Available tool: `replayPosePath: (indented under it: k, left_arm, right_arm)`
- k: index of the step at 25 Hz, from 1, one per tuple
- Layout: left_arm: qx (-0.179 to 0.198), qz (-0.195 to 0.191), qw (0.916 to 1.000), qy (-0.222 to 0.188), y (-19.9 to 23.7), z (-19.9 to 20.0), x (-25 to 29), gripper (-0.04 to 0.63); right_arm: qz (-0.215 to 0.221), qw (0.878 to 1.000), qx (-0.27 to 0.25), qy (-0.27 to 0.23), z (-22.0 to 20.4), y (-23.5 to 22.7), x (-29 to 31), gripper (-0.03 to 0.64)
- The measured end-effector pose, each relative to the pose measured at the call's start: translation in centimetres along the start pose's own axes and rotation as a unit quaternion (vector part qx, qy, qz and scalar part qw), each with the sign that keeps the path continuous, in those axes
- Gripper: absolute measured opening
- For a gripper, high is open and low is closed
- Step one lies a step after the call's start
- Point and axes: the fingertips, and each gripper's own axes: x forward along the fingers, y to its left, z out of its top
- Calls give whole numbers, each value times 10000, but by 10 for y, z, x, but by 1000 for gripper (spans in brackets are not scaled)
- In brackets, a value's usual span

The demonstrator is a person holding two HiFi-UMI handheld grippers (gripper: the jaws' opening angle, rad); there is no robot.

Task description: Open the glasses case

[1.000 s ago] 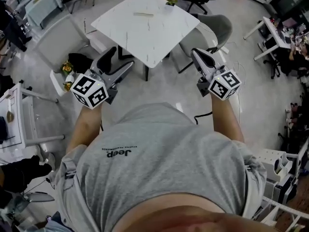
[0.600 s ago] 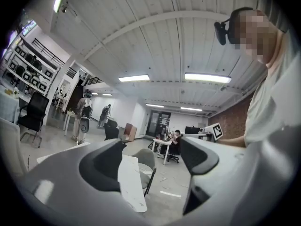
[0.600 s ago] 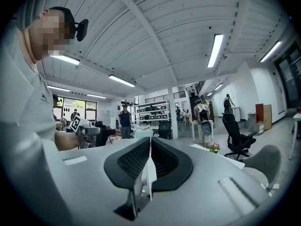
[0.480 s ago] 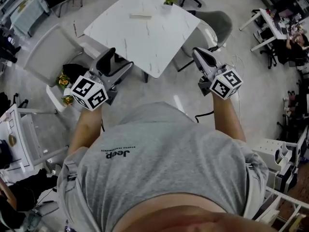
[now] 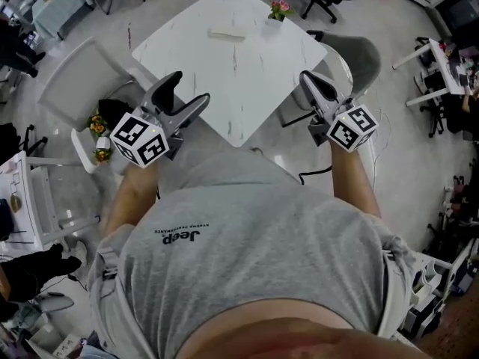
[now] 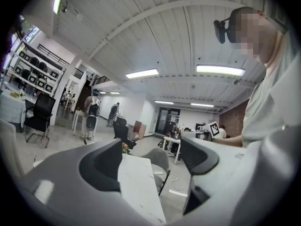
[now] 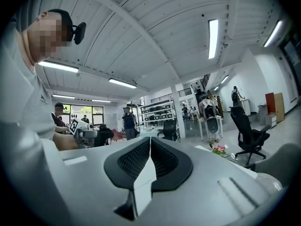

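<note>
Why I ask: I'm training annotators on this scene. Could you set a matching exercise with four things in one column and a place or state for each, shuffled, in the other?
Things
1. left gripper
2. right gripper
3. glasses case
4. pink flowers

Places or states
a. at the far corner of the white table
b. jaws together, nothing between them
c. lying flat on the table, away from both grippers
d. jaws apart, nothing between them

Pairs: 1-d, 2-b, 3-c, 4-a
</note>
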Motion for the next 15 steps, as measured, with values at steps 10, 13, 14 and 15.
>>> replayPosePath:
  k: [10, 13, 14, 15]
  left_arm:
    - [-245, 628, 9976, -133, 49, 10, 88, 416]
    - [-180, 667, 9976, 100, 67, 4, 94, 416]
    - [-132, 658, 9976, 168, 75, 3, 95, 416]
    - [-79, 627, 9978, 223, 84, 2, 95, 416]
  right_arm:
    - [779, 9968, 90, 121, 10, -114, 80, 6]
    - [773, 9967, 215, 96, 2, -127, 103, 6]
    - [766, 9967, 236, 87, -1, -130, 110, 6]
    - [740, 9969, 246, 87, -5, -131, 118, 6]
